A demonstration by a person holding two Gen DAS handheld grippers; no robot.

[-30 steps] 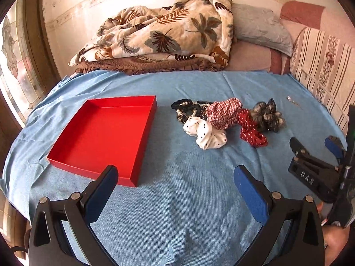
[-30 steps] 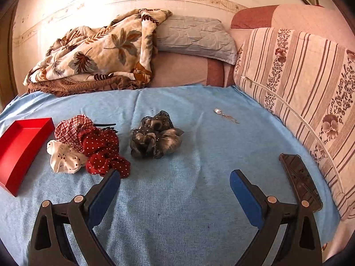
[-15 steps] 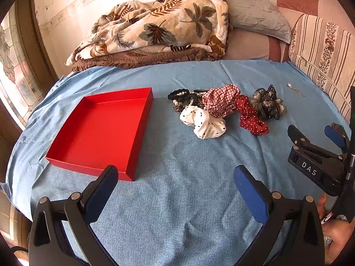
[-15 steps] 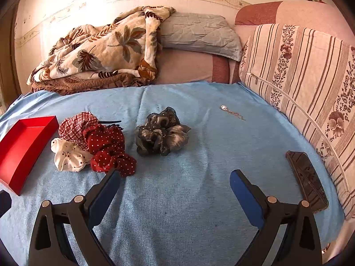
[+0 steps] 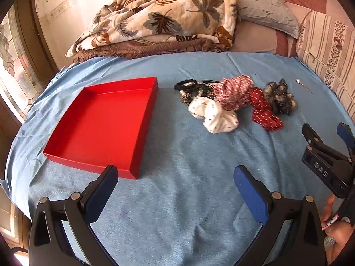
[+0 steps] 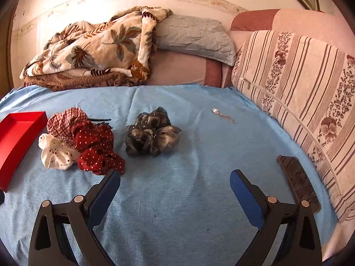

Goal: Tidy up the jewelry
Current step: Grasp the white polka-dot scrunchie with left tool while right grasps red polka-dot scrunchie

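An empty red tray (image 5: 66, 154) (image 6: 8, 173) lies on the blue bedspread at the left. Right of it sits a heap of scrunchies: white dotted (image 5: 213, 114) (image 6: 55, 150), red checked (image 5: 235, 88) (image 6: 64, 119), dark red dotted (image 5: 264, 113) (image 6: 95, 146), grey-black (image 5: 279, 97) (image 6: 150, 136), plus dark beaded bands (image 5: 188, 87). A small silver chain (image 6: 223, 115) (image 5: 302, 84) lies apart at the far right. My left gripper (image 5: 175, 177) is open and empty near the tray's front corner. My right gripper (image 6: 175, 181) is open and empty, short of the grey-black scrunchie, and shows in the left wrist view (image 5: 326, 137).
A leaf-print blanket (image 6: 95, 46) and a grey pillow (image 6: 193, 35) are piled at the back. Striped floral cushions (image 6: 299, 93) line the right side. A dark flat phone (image 6: 297, 181) lies near the right edge. A hand (image 5: 335, 228) holds the right gripper.
Both grippers have moved forward over the bedspread, so the tray and scrunchies sit closer and lower in the views. Nothing was picked up; both jaws stayed open.
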